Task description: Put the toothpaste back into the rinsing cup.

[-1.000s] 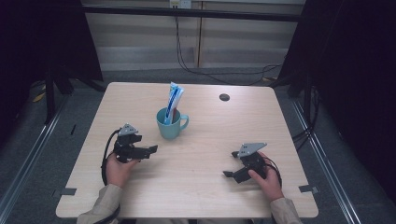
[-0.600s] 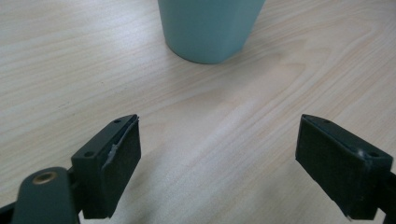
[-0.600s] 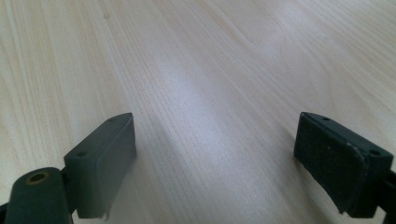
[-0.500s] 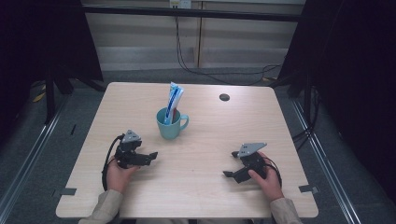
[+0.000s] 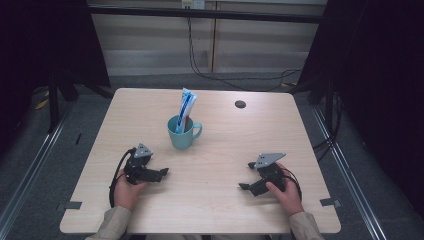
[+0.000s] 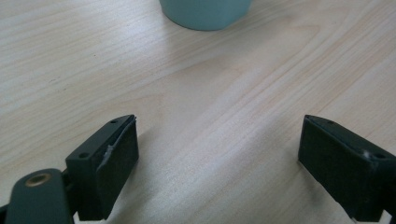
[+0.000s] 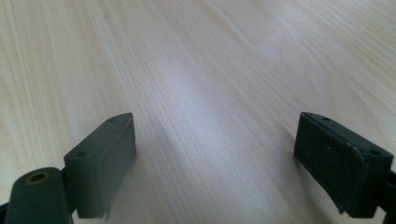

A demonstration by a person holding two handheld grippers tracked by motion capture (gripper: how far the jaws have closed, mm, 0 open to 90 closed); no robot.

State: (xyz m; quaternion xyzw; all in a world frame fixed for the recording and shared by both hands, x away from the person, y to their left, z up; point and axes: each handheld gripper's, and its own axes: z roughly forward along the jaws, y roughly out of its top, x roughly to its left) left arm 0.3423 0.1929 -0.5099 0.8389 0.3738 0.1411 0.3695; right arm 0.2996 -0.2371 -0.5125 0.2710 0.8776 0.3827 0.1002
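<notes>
On the pale wood table [image 5: 215, 200], dark curtains around, both grippers' jaws gape wide, holding nothing

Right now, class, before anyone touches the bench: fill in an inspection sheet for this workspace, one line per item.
Surface: light wooden table, bare wood between the jaws in both gripper views.
Job's things: teal mug standing upright near the table's middle, a blue and white tube sticking out of it.
Clutter: one small dark round spot on the far side of the table; what it is cannot be told.
Grippers: left gripper open, nothing between its jaws, mug just ahead; right gripper open, nothing between its jaws.
Cables: black cable looping from the left gripper; more cables on the floor beyond.
Surroundings: dark curtains at both sides, grey floor.
</notes>
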